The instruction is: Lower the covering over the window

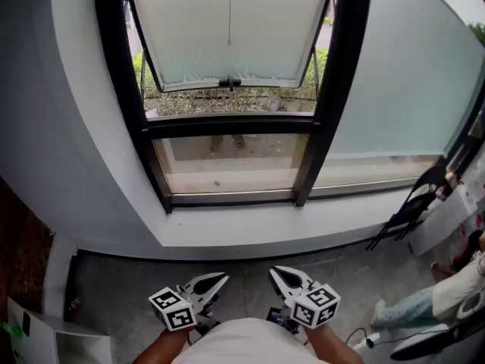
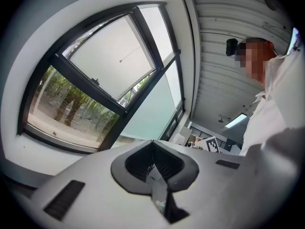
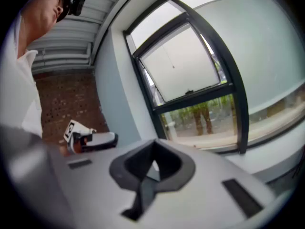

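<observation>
Where the pull cord (image 1: 229, 10) rises, the head view cuts it off.

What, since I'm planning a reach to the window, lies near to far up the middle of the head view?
Left tongs and right tongs, side by side, shut → grey floor → white sill → lower glass pane → black crossbar → sash handle → tilted-open frosted sash.

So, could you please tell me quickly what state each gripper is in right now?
Left gripper: jaws closed, holding nothing.
Right gripper: jaws closed, holding nothing.
</observation>
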The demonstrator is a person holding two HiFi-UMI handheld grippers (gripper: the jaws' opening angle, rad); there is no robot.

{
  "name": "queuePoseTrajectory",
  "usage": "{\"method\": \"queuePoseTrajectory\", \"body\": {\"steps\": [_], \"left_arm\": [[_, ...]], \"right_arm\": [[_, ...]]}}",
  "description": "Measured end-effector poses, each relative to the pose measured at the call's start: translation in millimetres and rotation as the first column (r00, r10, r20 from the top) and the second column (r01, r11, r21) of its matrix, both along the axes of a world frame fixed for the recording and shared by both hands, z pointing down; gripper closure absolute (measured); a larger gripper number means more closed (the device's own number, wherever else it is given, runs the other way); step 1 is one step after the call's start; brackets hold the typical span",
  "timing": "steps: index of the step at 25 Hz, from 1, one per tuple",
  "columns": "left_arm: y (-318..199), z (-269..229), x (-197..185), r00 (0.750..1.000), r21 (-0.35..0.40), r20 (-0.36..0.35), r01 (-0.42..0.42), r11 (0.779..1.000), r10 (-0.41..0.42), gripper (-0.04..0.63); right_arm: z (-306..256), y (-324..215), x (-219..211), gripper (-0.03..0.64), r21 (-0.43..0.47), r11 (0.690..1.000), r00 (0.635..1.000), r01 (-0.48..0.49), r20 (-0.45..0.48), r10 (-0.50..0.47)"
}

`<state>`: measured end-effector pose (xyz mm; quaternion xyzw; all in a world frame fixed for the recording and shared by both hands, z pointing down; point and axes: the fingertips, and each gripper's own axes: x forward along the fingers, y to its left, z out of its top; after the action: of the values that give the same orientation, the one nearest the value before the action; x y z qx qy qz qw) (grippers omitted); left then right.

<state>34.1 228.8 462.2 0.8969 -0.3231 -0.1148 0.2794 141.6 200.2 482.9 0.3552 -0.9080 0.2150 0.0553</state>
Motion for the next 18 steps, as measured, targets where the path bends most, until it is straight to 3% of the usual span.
{"method": "queuePoseTrajectory", "body": {"steps": [12, 18], "left_arm": [[0.3, 1.8, -2.6, 1.0, -0.003, 0.004, -0.001, 1.0, 0.001, 0.581], [-1.4, 3.5, -6.3, 1.0, -0.001, 0.014, -0.004, 1.0, 0.004, 0.581]], "right_arm": [[2.1, -0.2, -6.5, 0.595, 0.004, 1.0, 1.0, 0.011, -0.019, -0.011], [1.6, -7.8, -1.8, 0.595, 0.008, 0.999, 0.999, -0.041, -0.001, 0.041]]}}
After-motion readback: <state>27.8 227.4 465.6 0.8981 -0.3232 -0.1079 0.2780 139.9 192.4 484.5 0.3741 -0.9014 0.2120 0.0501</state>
